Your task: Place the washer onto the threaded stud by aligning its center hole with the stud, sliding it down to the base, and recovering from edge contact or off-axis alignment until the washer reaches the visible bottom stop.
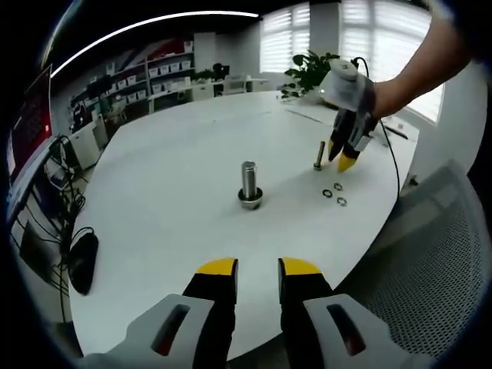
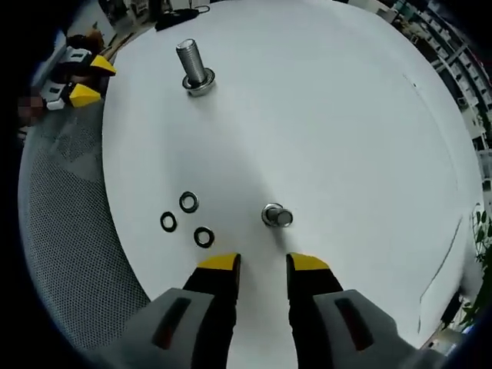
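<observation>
On the white table stands a large threaded stud (image 1: 249,184) (image 2: 194,68) with a wide base. A smaller upright stud (image 1: 319,154) (image 2: 277,216) stands farther right, and three loose washers (image 1: 335,194) (image 2: 187,219) lie on the table beside it. My left gripper (image 1: 257,270) hovers near the table's front edge, open, nothing between its yellow-tipped fingers. My right gripper (image 2: 264,266) (image 1: 343,159), held by a hand, hangs just above the small stud and the washers, open and empty. The left gripper (image 2: 83,81) also appears at the table's edge in the right gripper view.
A black mouse (image 1: 82,260) with its cable lies at the table's left edge. A grey mesh chair (image 1: 438,261) (image 2: 69,254) stands against the table's near side. A cable (image 1: 390,154) runs over the table behind the right gripper. Shelves and plants stand far behind.
</observation>
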